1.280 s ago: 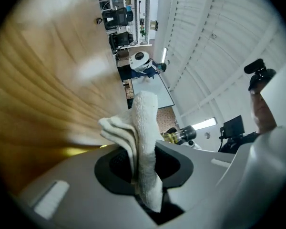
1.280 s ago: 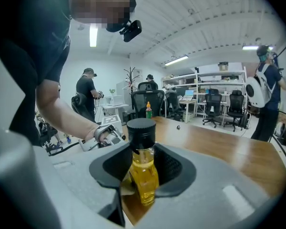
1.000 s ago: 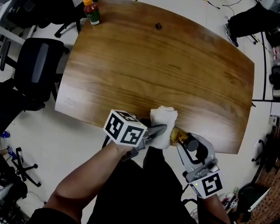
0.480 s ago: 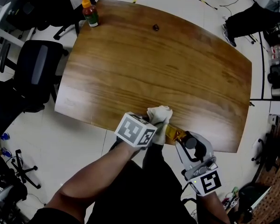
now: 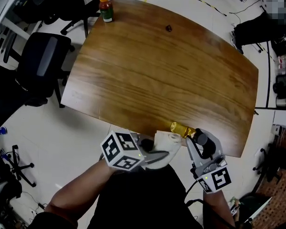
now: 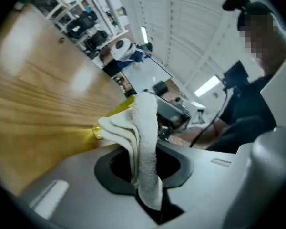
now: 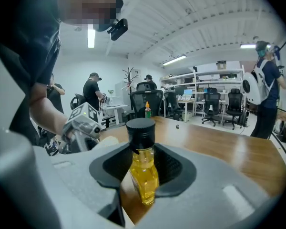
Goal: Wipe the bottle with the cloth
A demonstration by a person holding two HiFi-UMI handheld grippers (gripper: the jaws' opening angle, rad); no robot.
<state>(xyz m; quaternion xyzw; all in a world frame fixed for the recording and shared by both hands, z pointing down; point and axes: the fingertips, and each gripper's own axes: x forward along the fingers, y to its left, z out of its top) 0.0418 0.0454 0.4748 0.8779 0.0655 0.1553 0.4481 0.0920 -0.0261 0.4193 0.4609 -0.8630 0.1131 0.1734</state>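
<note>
The cloth is nubby terry, the bottle glossy, the table polished wood

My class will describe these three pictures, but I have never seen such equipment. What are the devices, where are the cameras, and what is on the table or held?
No robot: a person holds a two-jaw gripper in each hand. One picture comes from a camera on the person's head, looking down; the other two from cameras riding on the grippers. The left gripper pinches a white cloth. The right gripper clamps a bottle of yellow liquid at the near edge of the wooden table. A sauce bottle and a small dark object sit at the far side.
</note>
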